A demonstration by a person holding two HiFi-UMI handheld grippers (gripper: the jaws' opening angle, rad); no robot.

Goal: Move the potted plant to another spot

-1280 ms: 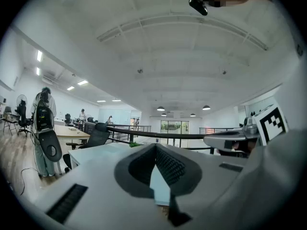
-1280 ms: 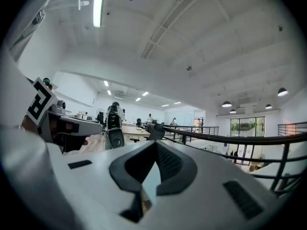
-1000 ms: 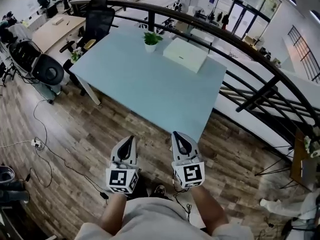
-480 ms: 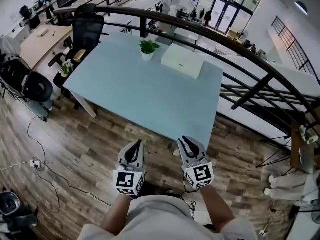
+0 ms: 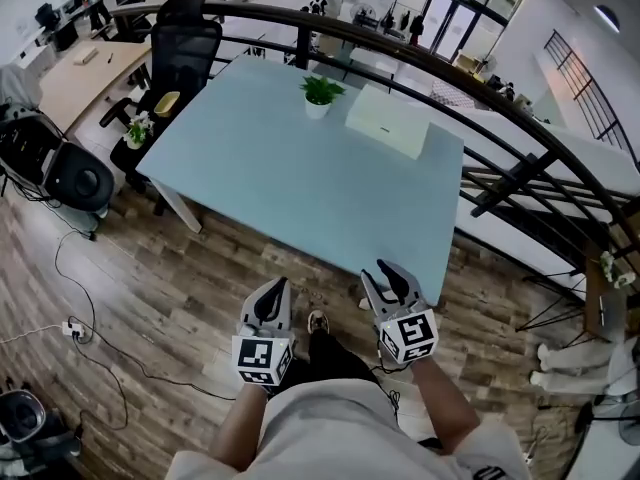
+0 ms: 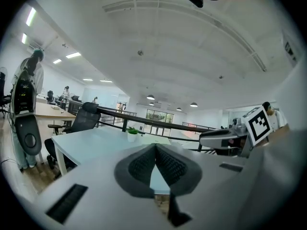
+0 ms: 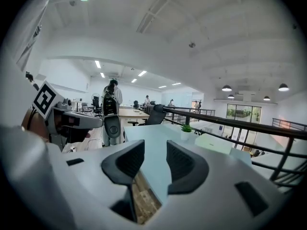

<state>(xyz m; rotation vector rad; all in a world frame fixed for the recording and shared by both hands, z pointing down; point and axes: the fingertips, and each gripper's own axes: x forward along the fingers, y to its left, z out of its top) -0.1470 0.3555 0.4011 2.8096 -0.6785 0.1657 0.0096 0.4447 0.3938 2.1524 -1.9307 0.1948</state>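
While the potted plant [image 5: 318,95] stands upright near the far edge of the pale blue bench [image 5: 290,173], it lies well ahead of both pairs of jaws and apart from them. A flat white box [image 5: 388,121] rests just to its right, with a dark railing [image 5: 420,60] behind. The left gripper [image 5: 276,288] hangs short of the bench's near edge over the wooden floor [image 5: 150,298], jaws pressed together on nothing. The right gripper [image 5: 392,276], beside it, has its jaws opening, with nothing between them.

place: open-plan office | evidence: desks [image 5: 85,73]; office chairs [image 5: 185,53]; mezzanine railing [image 5: 420,53]
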